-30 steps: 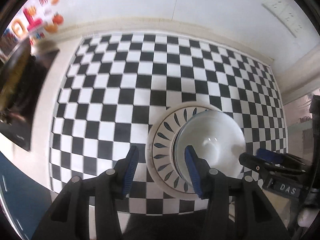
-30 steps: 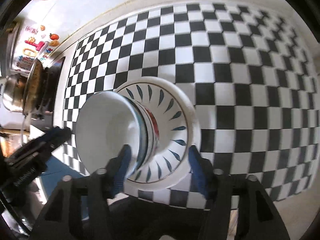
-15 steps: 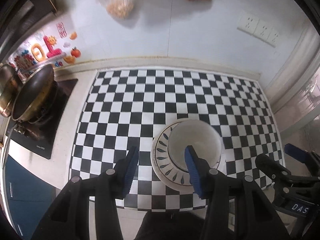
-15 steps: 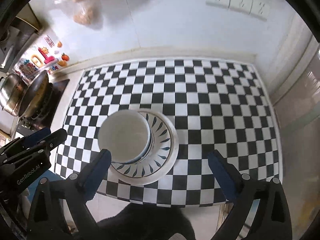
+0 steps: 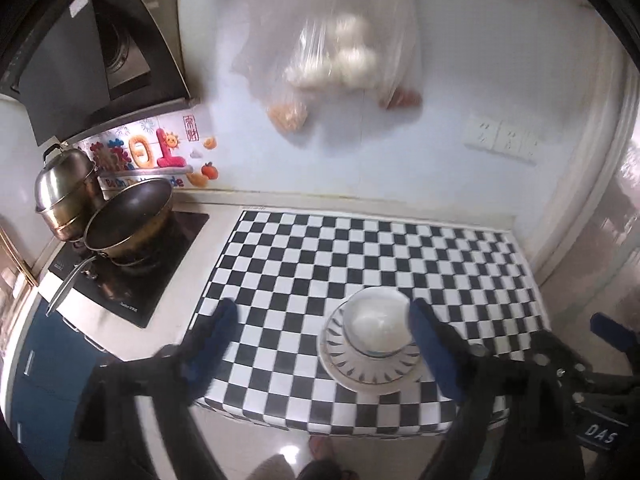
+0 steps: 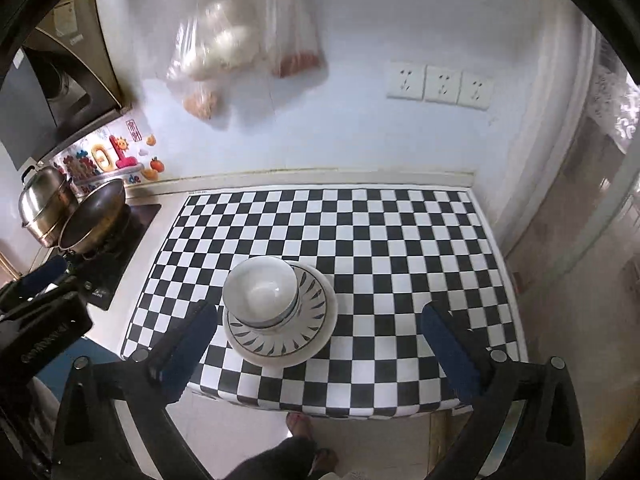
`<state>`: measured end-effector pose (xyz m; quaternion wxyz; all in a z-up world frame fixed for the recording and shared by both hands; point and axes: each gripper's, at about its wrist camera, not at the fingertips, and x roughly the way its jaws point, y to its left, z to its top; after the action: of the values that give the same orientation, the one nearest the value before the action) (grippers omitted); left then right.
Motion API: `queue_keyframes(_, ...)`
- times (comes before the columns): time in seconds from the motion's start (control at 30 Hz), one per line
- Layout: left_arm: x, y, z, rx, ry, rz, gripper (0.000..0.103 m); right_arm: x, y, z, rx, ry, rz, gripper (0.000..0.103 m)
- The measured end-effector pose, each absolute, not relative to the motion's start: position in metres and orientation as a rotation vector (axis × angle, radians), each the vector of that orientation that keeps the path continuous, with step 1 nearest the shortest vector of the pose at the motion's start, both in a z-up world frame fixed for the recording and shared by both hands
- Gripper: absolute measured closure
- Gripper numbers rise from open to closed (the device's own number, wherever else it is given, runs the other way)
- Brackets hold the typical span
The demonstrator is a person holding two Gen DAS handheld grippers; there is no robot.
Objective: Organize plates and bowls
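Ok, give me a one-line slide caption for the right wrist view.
Open right gripper above white bowls stacked on a leaf-patterned plate on the checkered black-and-white mat.

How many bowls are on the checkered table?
1 that I can be sure of: a white bowl sitting on the leaf-patterned plate near the front edge. Another may be nested underneath.

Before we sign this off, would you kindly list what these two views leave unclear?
- Bowl stack count: nested rims too close, right wrist view.
- Plate right rim: hidden by the left gripper fingers, left wrist view.
- Hanging bags' contents: blurred, both views.
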<state>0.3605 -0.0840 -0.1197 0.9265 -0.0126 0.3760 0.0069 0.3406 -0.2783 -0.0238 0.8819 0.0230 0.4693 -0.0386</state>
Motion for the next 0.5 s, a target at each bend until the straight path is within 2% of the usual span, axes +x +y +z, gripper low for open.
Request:
queue_keyframes(0.13, 0.339, -0.086, -0.1, -0.067, 0.754, -0.048, 0.002, 0.319, -0.277, -0.004, 0.037, 0.939, -0.094, 0.0)
queue_keyframes(0.5, 0.272, -0.086, -0.063, -0.028, 0.638, -0.037, 0.002, 0.253, -0.267, 0.049, 0.025, 0.848, -0.148, 0.0)
